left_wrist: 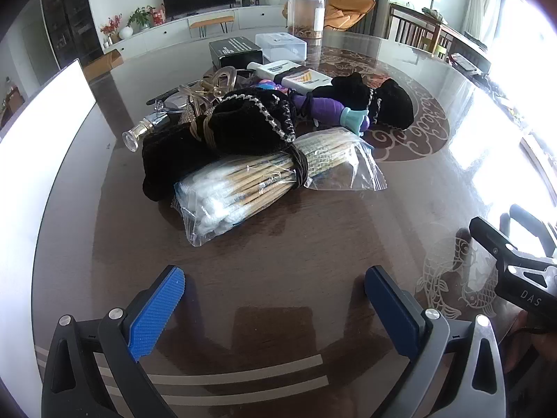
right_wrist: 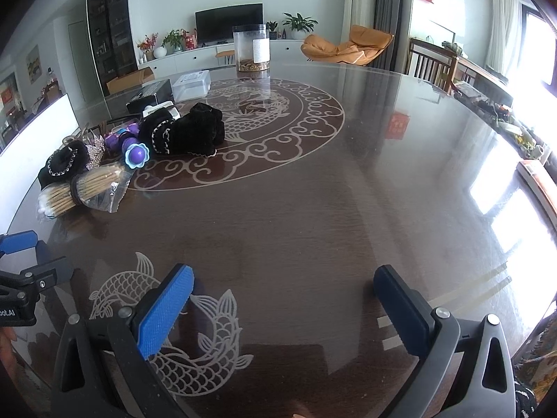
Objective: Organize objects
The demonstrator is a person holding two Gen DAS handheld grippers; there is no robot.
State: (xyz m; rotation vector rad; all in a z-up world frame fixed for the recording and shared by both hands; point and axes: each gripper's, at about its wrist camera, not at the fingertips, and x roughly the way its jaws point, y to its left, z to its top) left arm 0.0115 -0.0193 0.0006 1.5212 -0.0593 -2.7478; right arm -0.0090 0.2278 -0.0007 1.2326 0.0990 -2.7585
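the table is dark wood grain under a glossy, mirror-like top with pale etched patterns. at 12 o'clock from the left hand-held gripper, whose pads are rough textured blue rubber on matt black plastic, lie wooden cotton swabs in a clear, crinkled plastic bag, touching a matt, fuzzy black cloth pouch.

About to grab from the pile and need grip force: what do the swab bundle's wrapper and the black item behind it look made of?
The swab bag looks like thin clear glossy plastic film: it wrinkles, glints, and shows wooden sticks with white cotton-like tips, cinched by a dark band. The black item seems soft plush or velvet-like fabric: matte and fuzzy, with pale braided trim. Both likely compress easily.
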